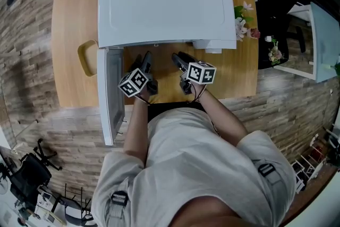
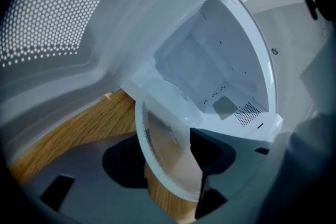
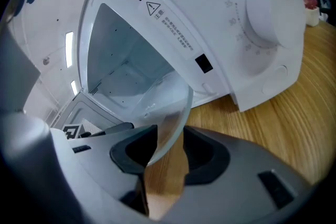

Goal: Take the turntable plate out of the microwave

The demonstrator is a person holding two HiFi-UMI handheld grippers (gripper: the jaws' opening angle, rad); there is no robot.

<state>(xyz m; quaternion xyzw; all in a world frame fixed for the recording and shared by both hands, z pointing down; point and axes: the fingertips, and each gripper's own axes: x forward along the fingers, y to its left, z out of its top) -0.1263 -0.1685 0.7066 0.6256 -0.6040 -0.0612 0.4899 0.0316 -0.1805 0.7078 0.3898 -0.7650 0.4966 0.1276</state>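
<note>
The white microwave (image 1: 164, 5) stands on the wooden table with its door (image 1: 110, 93) swung open to the left. The clear glass turntable plate (image 2: 168, 149) stands tilted at the mouth of the cavity, half out over the wood. My left gripper (image 2: 163, 165) is open, with the plate's rim between its jaws and a gap at the left pad. My right gripper (image 3: 170, 157) is shut on the plate's (image 3: 170, 123) opposite rim. In the head view both grippers, left (image 1: 146, 58) and right (image 1: 178, 58), point into the opening side by side; the microwave's top hides the plate.
A yellow handled board (image 1: 87, 58) lies on the table left of the door. Flowers (image 1: 243, 21) stand at the microwave's right side. The control knob (image 3: 273, 8) is right of the cavity. The table's front edge (image 1: 159, 102) is close behind the grippers.
</note>
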